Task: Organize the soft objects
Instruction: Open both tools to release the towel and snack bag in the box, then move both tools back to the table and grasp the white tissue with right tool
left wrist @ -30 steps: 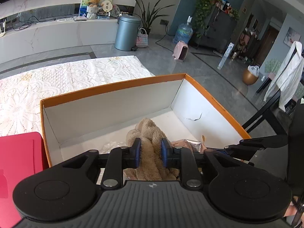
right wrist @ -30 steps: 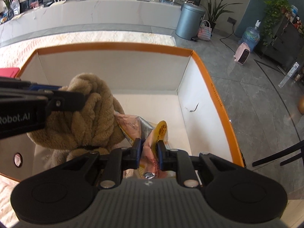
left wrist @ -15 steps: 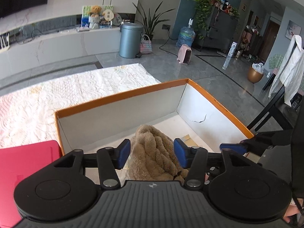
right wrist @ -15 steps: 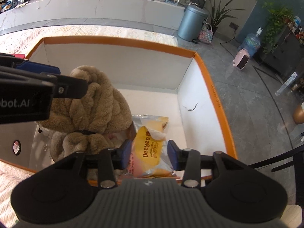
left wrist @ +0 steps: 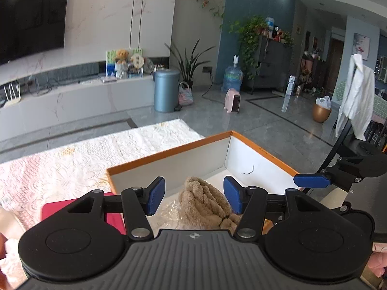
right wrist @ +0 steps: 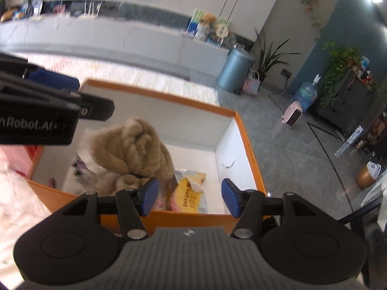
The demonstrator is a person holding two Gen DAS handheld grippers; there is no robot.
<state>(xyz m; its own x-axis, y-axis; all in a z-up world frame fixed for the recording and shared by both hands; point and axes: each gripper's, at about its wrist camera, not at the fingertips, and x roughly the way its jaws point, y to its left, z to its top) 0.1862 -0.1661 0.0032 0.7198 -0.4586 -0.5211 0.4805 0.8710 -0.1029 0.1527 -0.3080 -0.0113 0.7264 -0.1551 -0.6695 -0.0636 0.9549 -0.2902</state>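
Observation:
A brown fluffy knitted item (left wrist: 203, 201) (right wrist: 135, 149) lies inside the orange-rimmed white box (left wrist: 174, 153) (right wrist: 244, 130). A yellow snack packet (right wrist: 191, 193) rests beside it on the box floor. My left gripper (left wrist: 194, 197) hangs above the brown item with blue pads spread wide, touching nothing. My right gripper (right wrist: 187, 194) is lifted over the near box edge, its jaws still opening, with the packet seen below the gap and not gripped. The left gripper's body (right wrist: 36, 113) shows at the left of the right wrist view; a right fingertip (left wrist: 312, 180) shows in the left wrist view.
A red flat object (left wrist: 55, 209) lies left of the box on a white lace cloth (left wrist: 72, 159). Crinkled clear plastic (left wrist: 169, 211) sits in the box. A dark chair frame (left wrist: 338, 149) stands to the right. Grey floor, bin and plants lie beyond.
Both grippers let go: the left released the brown fluffy item, the right released the yellow packet. Both opened wide and pulled up and back from the box; the items stay inside.

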